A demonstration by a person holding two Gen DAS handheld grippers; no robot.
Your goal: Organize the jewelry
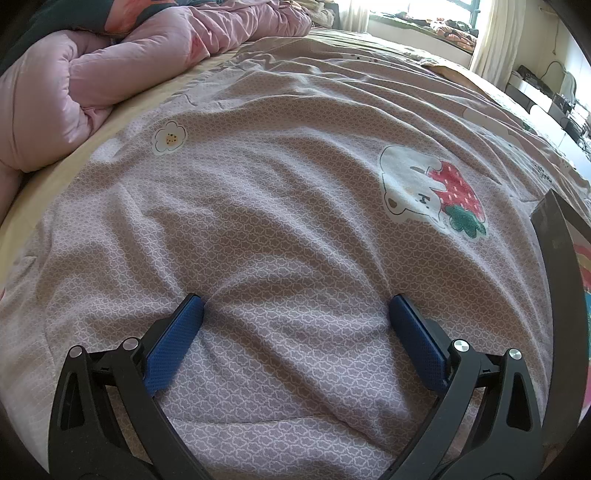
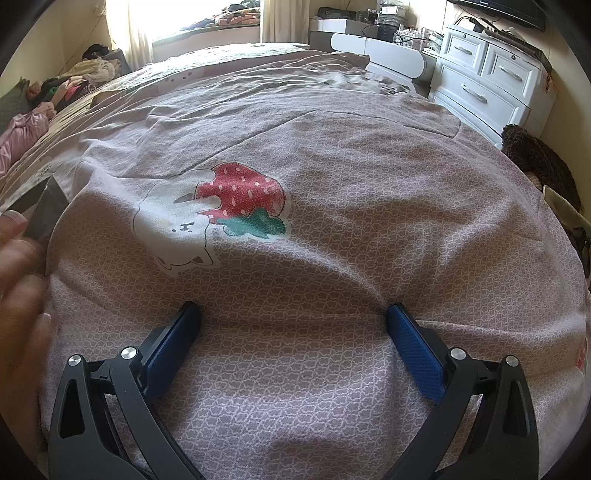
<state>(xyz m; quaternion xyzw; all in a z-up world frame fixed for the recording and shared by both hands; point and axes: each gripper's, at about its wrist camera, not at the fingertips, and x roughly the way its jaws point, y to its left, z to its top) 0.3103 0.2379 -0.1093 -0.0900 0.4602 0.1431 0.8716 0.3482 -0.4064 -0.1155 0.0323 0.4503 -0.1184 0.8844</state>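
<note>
Jewelry cannot be made out in either view; only a dark flat-sided object (image 1: 557, 251) juts in at the right edge of the left wrist view, too cropped to identify, and the same dark object (image 2: 46, 214) appears at the left edge of the right wrist view, with a person's hand (image 2: 20, 273) against it. Left tool (image 1: 295, 310): blue-padded fingers (image 1: 173, 347) spread wide apart, nothing between them, tips low over the bed sheet (image 1: 280, 192). Right tool (image 2: 293, 317): fingers likewise wide apart and empty, low over the same sheet. Sheet is mauve with a small white lattice print, wrinkled; a bear-and-strawberry print (image 1: 432, 192) lies ahead and right of the left tool, ahead and left of the right tool. Small flower print (image 1: 170, 136) further left. Pink quilt (image 1: 74, 92) bunched along the far left. White dresser (image 2: 491, 81) beyond the bed, right side; bright window (image 2: 207, 14) at the far end.
</note>
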